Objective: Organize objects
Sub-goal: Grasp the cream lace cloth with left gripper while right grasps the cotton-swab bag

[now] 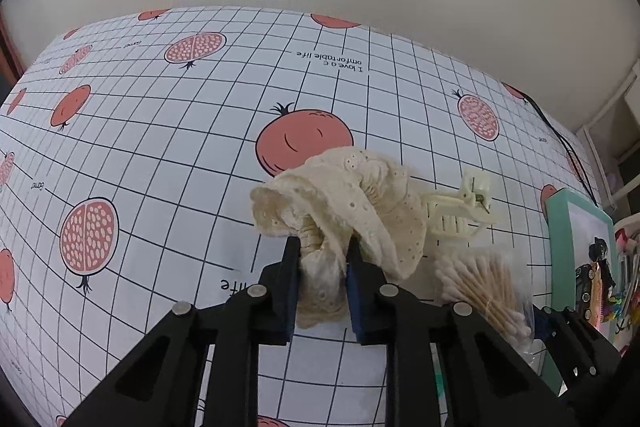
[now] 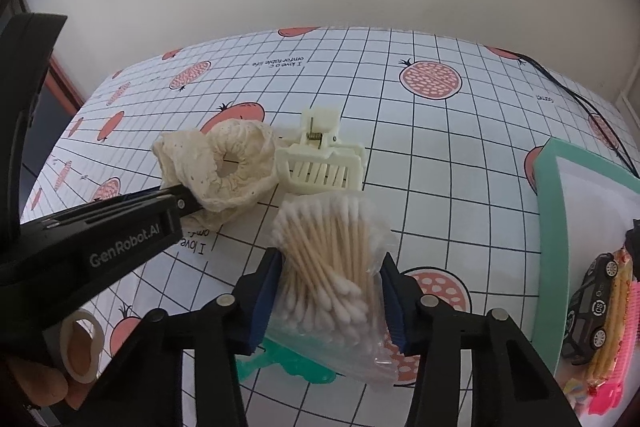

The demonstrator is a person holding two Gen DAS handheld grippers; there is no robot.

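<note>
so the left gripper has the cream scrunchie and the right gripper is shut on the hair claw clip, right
Not quite. The left gripper does pinch the cream scrunchie, but the right gripper is closed on the bag of cotton swabs, not the hair claw clip. The right wrist view shows the clip lying free on the table beyond the bag.

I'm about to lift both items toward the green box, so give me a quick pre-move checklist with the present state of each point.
1. Left gripper fingers shut on the cream lace scrunchie: ok.
2. Right gripper fingers closed firmly on the bag of cotton swabs: cannot tell; they flank it and touch the plastic.
3. Cream hair claw clip free of the scrunchie: cannot tell; they lie against each other.
4. Bag clear of the claw clip: ok, a small gap shows.
5. Room in the green box: ok; the near part is bare, with a toy car at the edge.
</note>
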